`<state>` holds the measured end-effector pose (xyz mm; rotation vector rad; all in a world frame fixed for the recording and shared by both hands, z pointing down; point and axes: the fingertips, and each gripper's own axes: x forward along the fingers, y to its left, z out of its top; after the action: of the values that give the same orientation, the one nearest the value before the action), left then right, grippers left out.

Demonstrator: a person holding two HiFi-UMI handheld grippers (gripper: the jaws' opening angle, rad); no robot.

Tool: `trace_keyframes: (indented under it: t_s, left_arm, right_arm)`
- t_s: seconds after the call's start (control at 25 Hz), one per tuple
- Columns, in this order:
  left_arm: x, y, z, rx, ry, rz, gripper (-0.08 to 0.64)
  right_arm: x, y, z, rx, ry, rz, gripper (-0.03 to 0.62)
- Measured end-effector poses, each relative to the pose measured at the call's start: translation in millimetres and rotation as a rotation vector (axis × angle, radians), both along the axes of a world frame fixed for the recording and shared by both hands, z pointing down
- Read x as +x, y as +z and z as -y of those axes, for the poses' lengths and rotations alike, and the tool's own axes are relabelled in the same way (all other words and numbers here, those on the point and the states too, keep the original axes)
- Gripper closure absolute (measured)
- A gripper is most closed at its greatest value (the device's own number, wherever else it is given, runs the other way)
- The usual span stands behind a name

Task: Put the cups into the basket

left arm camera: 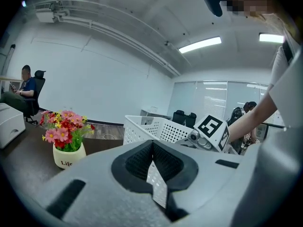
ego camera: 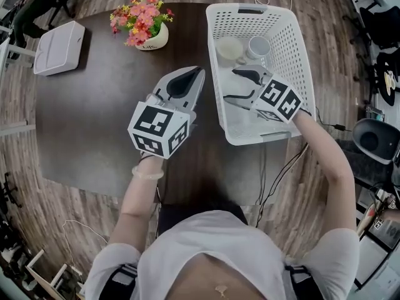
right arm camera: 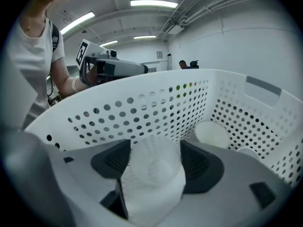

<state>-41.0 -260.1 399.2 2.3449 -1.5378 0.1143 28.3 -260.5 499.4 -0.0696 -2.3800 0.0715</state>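
Right gripper [right arm camera: 155, 165], fingers clamped on translucent white plastic cup [right arm camera: 152, 186] inside white perforated plastic basket [right arm camera: 142, 109]; left gripper [ego camera: 187, 83], fingers together, empty; I fear a tilted release topples it.

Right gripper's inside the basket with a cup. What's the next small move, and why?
Probably ease the right gripper slightly lower, then open it. Its jaws clamp a cup inside the basket walls, short of the two cups at the far end. I can't tell whether it touches the floor yet. The left gripper is shut and empty, so it has nothing to do.
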Motion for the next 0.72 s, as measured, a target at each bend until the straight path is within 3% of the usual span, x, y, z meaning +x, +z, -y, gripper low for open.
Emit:
trace_keyframes:
  t_s: [0.4,0.72]
  left_arm:
    - [-5,10,-2,-0.02,0.001,-0.01,0.549]
    - [-6,16,-3,-0.031,0.003,-0.017,0.549]
  right_arm:
    - [5,42,9,-0.011,0.026,-0.067,0.258]
    - [2,48,21,-0.002,0.092,-0.023,0.258]
